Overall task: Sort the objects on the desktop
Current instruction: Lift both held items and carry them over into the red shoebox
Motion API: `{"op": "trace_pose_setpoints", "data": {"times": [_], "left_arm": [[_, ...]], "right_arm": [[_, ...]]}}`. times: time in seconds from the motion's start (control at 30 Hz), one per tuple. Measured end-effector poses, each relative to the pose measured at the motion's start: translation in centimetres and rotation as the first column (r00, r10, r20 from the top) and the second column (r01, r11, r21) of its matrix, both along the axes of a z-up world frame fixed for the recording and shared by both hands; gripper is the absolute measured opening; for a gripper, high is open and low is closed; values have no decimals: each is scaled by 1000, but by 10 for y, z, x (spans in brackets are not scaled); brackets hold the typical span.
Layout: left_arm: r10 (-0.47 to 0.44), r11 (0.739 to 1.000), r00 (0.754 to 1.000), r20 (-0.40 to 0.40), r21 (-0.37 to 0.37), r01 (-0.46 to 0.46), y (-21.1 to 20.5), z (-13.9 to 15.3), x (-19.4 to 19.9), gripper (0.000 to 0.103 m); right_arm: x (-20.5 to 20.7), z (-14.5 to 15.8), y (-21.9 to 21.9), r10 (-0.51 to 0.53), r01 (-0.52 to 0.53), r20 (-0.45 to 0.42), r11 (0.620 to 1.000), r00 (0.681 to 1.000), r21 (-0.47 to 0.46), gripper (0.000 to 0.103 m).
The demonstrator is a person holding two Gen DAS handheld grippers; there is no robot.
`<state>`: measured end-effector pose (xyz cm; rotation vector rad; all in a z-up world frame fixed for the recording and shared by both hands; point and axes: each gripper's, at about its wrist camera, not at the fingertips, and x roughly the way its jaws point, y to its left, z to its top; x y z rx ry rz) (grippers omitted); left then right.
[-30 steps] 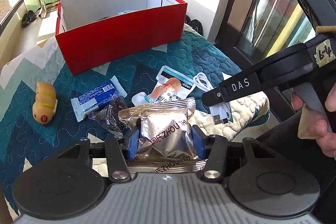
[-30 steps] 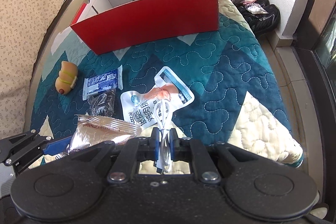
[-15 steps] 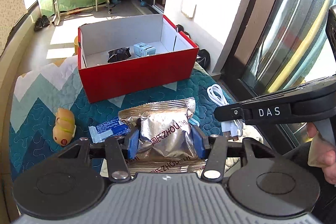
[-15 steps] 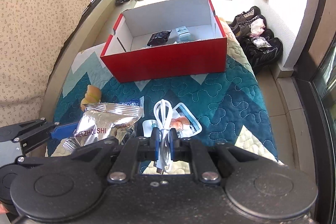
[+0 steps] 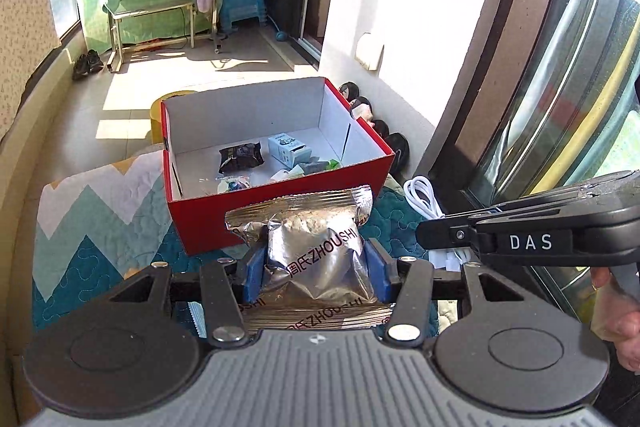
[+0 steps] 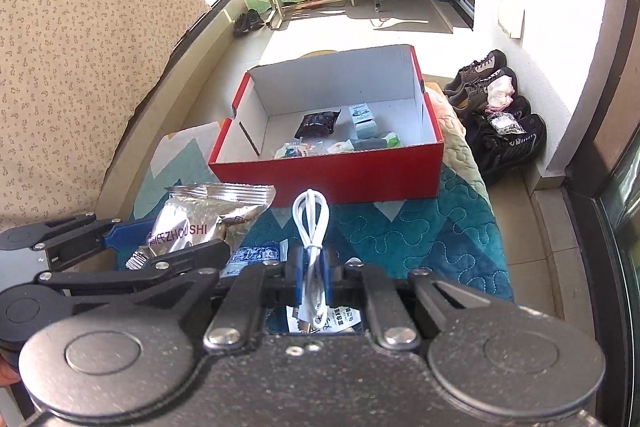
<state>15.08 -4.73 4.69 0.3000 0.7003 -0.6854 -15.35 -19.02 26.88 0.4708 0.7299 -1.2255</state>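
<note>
The quilt, teal with a zigzag pattern, covers the surface on which the items lie. The red box stands open at the far end of the quilt; its white interior contains a dark packet, a small pale-blue carton and several smaller items near its front wall that are too small to identify.

Your left tongs are clamped on the silver foil snack packet; the blue pads press both sides of the packet, which is lifted clear of the quilt, on the near side of the box front. In the right wrist view the packet appears at the left, held between those same tongs.

Your right tongs are clenched on the coiled white cable; its loop stands upright above the pads. In the left wrist view the cable hangs at the right, beside the right corner of the box.
</note>
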Motion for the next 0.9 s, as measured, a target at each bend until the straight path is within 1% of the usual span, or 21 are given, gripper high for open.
{"op": "trace_pose_setpoints", "data": {"times": [0.43,0.63,0.9], "left_arm": [[-2,1000,999,43,17,1,-16,9,55,50],[12,1000,999,31,14,-13,-23,8,85,50],[2,999,1000,28,46,-3,-38,1,119,50]], "right_arm": [[17,18,-53,15,-15,-2,999,1000,-37,9],[25,23,-82,9,-9,-10,999,1000,-46,9],[32,25,-118,-1,1,-10,999,1000,-43,9]]}}
